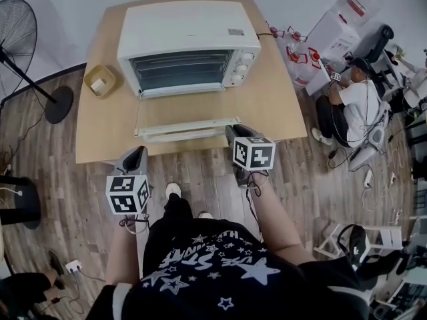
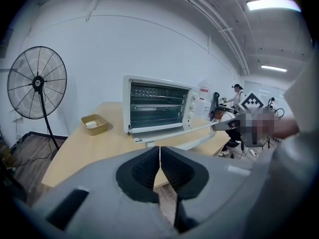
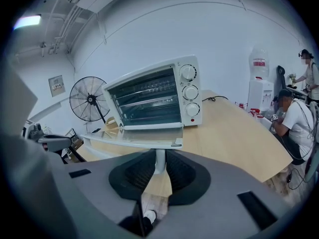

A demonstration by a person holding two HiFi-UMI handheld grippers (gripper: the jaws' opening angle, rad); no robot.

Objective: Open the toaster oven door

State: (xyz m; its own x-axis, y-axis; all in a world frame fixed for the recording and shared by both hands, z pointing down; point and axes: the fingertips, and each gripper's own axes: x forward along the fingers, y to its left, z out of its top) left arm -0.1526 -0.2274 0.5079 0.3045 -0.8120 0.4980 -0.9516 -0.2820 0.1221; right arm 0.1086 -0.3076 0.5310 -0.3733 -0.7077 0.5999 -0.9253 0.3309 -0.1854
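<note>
A white toaster oven (image 1: 187,45) stands at the back of the wooden table (image 1: 267,105). Its glass door (image 1: 185,120) hangs fully open, lying flat toward me, and the racks inside show. My right gripper (image 1: 233,131) sits at the door's front right corner, shut on the white door handle (image 1: 190,134). In the right gripper view the handle's post stands pinched between the pads of the right gripper (image 3: 159,157), under the door (image 3: 134,138). My left gripper (image 1: 137,153) hovers off the table's front edge at the left, and the left gripper (image 2: 160,156) is shut on nothing.
A small tan tray (image 1: 100,80) with a white item sits left of the oven. A standing fan (image 1: 17,39) is on the floor at the far left. At the right a seated person (image 1: 353,99) is among water bottles (image 1: 297,55) and cables.
</note>
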